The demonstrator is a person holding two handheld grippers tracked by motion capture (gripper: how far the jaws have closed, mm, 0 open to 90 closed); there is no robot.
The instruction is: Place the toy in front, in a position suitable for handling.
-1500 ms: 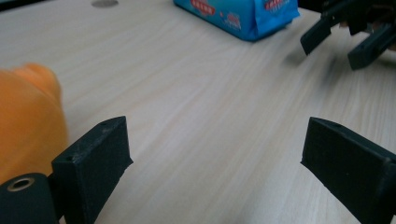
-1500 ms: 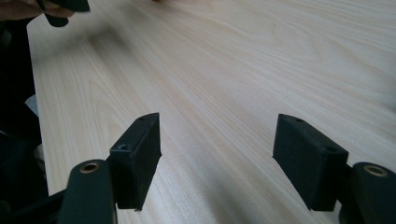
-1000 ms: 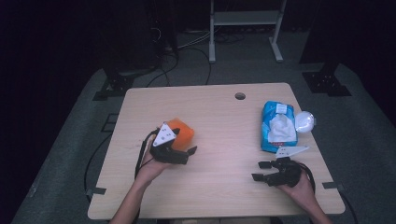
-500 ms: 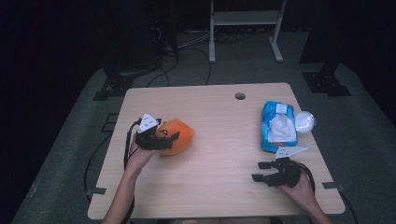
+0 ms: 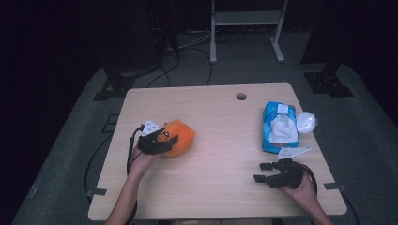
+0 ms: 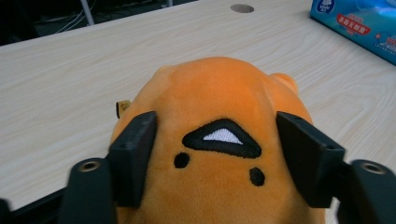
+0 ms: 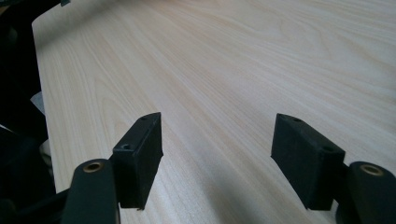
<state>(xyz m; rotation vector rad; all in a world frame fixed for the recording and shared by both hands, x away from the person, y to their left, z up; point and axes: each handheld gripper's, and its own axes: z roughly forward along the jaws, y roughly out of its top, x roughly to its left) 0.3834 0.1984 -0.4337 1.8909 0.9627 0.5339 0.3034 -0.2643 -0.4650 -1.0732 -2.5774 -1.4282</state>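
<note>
An orange plush toy with a small embroidered face lies on the left half of the wooden table. My left gripper reaches it from its left side. Its jaws have just been closing, and both pads press into the sides of the plush toy. Near the front right corner my right gripper rests low over the table. It stands open, and between its jaws there is bare wood.
A blue tissue pack lies at the right side of the table, its corner also in the left gripper view. A clear round object sits against its right edge. A cable hole is near the far edge.
The left hand swung from the plush toy's near side round to its left, sank, and its jaws closed onto it. The right hand kept still.
</note>
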